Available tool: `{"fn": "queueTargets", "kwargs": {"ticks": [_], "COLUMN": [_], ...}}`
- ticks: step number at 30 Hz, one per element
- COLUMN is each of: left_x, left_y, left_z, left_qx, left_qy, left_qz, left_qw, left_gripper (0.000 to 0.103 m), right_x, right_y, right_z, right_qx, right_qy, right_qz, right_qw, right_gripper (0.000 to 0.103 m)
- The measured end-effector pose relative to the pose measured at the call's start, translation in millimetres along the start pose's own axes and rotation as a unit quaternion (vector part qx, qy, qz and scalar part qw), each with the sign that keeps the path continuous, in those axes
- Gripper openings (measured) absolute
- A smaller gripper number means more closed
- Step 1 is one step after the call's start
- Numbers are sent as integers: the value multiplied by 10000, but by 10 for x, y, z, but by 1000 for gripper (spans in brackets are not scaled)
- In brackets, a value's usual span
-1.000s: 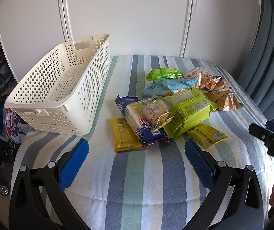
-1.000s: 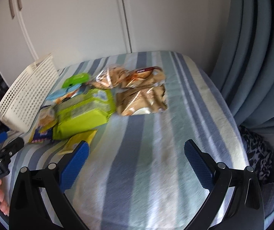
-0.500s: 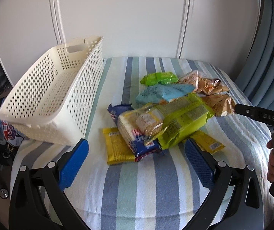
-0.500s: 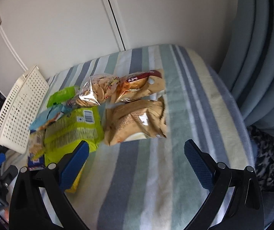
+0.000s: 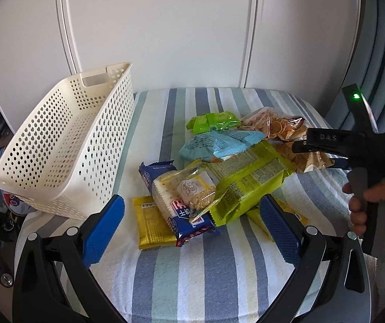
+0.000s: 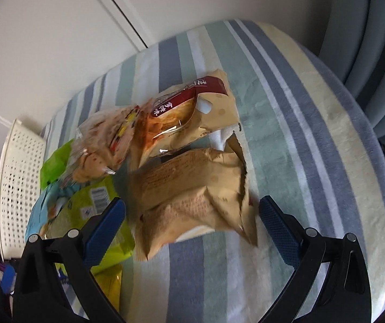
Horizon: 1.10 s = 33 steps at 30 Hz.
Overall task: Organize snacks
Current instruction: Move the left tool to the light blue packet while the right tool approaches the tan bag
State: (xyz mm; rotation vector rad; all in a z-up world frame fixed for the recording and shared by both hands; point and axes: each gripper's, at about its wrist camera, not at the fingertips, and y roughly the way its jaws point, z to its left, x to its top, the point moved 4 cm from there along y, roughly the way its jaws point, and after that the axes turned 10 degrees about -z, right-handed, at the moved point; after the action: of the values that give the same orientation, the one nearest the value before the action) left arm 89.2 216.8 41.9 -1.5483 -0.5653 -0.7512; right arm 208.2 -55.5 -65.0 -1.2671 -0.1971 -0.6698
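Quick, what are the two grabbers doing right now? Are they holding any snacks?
Left gripper: open, holding nothing, above the snack pile.
Right gripper: open, holding nothing, its fingers either side of the brown snack bag.

A home bedroom: white wardrobe doors [image 5: 165, 27], blue curtains [image 6: 375, 27], and a striped towel-covered surface [image 5: 192, 274]

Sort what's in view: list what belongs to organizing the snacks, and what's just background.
Job: white basket; lime green bag; light blue bag; tan bag; blue cracker pack; yellow packet.
Background: striped cloth; curtain; white cupboard doors.
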Motion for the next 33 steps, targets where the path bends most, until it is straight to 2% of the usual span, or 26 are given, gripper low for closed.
{"fn": "queueTargets", "kwargs": {"ticks": [5,9,12,16,21,33], "left_x": [18,56,98,170,260,465], "left_y": [24,48,73,140,306,891], "left_z": [45,41,12,-22,-74,-301], "left_qx": [9,29,50,-40,-134,-304], "left_qy": [-25,46,123,128,57,-22], "left_qz": [-3,-20,-51,-38,78,531], "left_qw": [10000,10000,9999,9999,9999,9981], "left_gripper": [101,101,101,101,101,101], "right_x": [75,89,96,114,52,-79], "right_y": [131,217,250,232,98,-367], "right_z": [152,335,385,409,295,50], "right_qx": [-221,-380,-335,-426,-386,55], "right_qy": [-292,-906,-1215,-1598,-1572,-1305], "right_qz": [2,186,275,252,95,-440], "right_qw": [9993,9950,9916,9859,9868,9905], "right_gripper": [98,98,98,85,76,75]}}
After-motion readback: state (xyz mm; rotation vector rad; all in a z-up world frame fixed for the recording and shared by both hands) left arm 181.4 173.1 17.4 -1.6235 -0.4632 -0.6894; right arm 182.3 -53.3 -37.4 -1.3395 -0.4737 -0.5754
